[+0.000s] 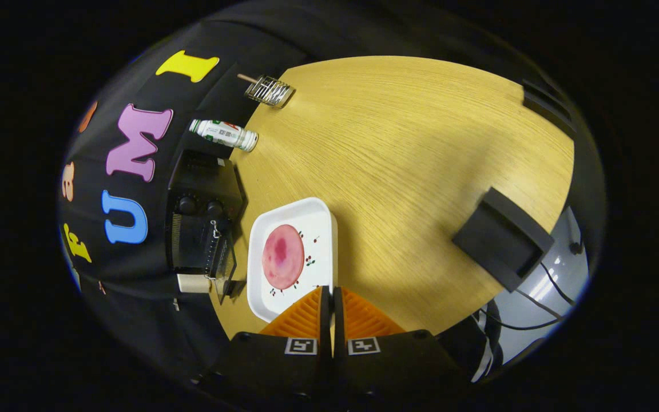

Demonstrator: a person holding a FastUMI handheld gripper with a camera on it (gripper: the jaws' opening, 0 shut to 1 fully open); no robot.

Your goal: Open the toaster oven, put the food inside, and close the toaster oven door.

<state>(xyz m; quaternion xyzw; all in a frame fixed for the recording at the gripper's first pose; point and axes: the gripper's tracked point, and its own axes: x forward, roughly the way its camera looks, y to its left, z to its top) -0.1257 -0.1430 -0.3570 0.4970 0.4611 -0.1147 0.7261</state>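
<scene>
We hold the gripper (329, 293) with its fingers closed together, empty, at the near edge of the white square plate (318, 220) bearing the round pink slice of food (282, 256). Left of it, the black toaster oven (201, 220) seems unopened; everything remains.

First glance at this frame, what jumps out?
The white plate with a round pink slice of food lies just ahead of the gripper, whose jaws sit nearly closed with nothing between them. Beside the plate stands the black toaster oven on the wooden table.
</scene>
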